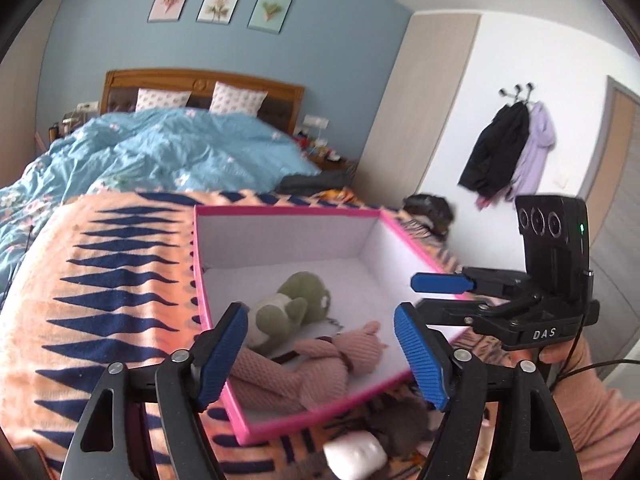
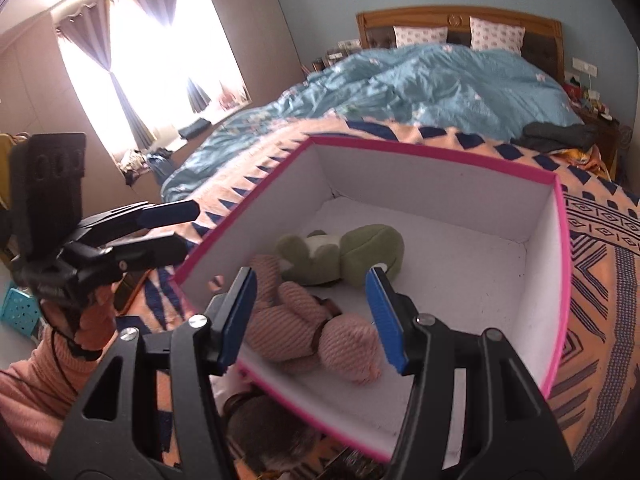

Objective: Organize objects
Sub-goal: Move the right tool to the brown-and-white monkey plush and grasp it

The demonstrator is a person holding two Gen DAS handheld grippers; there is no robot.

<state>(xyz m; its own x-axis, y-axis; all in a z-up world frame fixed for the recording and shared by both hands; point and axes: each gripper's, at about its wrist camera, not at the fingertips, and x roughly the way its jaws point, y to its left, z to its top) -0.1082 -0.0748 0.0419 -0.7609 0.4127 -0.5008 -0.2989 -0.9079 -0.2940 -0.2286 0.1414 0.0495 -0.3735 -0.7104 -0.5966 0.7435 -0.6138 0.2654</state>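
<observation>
An orange blanket with dark blue diamond rows [image 1: 100, 300] is spread over the foot of a bed, with a rumpled light blue quilt [image 1: 168, 148] behind it. On the blanket an open white cardboard box with a pink rim [image 1: 288, 210] is set. Inside it a green plush frog [image 1: 296, 308] is seen lying toward the middle, and a pink knitted plush toy [image 1: 316, 372] lies against the near wall, touching the frog. The left gripper [image 1: 320, 354] is held over the near edge of the box, its blue-padded fingers [image 1: 420, 356] spread wide with nothing gripped between them. Outside the box, just beside its near wall, a brown furry toy [image 1: 396, 420] and a white soft roll [image 1: 354, 454] are seen on the blanket. Further right, the right gripper [image 1: 420, 294] is held over the right rim of the box, its jaws moderately apart and empty.
</observation>
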